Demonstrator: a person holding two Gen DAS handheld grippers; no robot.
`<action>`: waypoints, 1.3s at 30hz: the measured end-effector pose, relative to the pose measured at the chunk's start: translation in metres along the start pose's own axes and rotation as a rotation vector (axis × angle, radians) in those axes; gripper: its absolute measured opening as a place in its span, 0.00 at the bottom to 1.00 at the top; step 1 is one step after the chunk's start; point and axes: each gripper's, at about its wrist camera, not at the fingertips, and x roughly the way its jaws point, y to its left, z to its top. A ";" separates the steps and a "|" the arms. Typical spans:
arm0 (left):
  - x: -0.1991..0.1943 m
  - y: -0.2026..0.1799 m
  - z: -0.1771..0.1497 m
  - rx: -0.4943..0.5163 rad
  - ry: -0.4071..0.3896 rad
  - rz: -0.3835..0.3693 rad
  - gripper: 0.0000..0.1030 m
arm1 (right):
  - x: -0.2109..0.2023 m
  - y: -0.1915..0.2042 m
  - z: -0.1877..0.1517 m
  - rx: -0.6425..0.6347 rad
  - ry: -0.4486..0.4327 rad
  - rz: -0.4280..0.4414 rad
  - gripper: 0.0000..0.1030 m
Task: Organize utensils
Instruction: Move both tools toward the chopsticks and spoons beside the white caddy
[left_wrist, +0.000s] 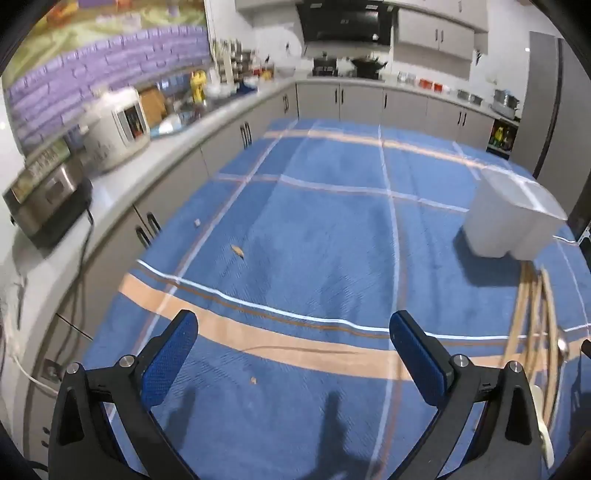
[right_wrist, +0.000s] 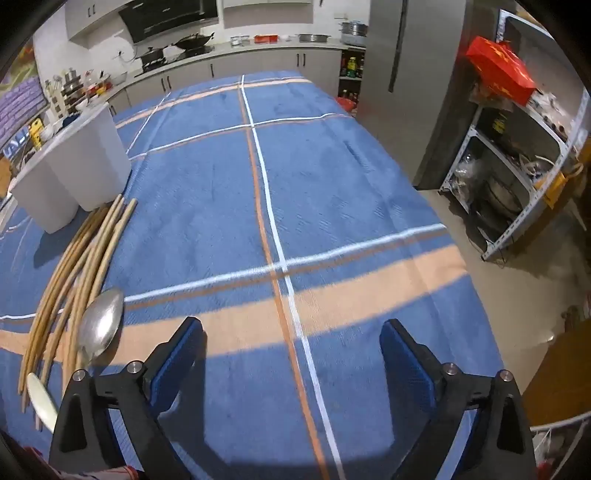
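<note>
Several wooden chopsticks (right_wrist: 79, 273) lie in a loose bundle on the blue checked tablecloth (right_wrist: 229, 184), with a metal spoon (right_wrist: 101, 323) and a white spoon (right_wrist: 40, 398) beside them. A white two-compartment holder (right_wrist: 70, 166) stands just beyond the chopstick tips. My right gripper (right_wrist: 291, 347) hangs open over bare cloth, to the right of the utensils. In the left wrist view the same chopsticks (left_wrist: 532, 325), metal spoon (left_wrist: 563, 345), white spoon (left_wrist: 543, 424) and holder (left_wrist: 513, 214) sit at the right edge. My left gripper (left_wrist: 293, 339) is open over bare cloth, left of them.
A kitchen counter (left_wrist: 177, 140) with a rice cooker (left_wrist: 116, 127) and a small oven (left_wrist: 44, 199) runs along the table's left side. A grey cabinet (right_wrist: 417, 85) and a metal shelf rack (right_wrist: 517, 177) stand off the table's right edge. Small crumbs (left_wrist: 238, 251) lie on the cloth.
</note>
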 end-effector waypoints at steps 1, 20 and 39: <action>-0.007 0.001 0.003 0.007 -0.013 -0.006 1.00 | -0.008 -0.001 -0.002 0.011 -0.017 0.006 0.95; -0.124 -0.070 -0.018 0.163 -0.173 -0.071 1.00 | -0.144 0.037 -0.032 0.032 -0.304 0.124 0.95; -0.139 -0.094 -0.033 0.229 -0.161 -0.124 1.00 | -0.154 0.039 -0.048 0.006 -0.324 0.154 0.95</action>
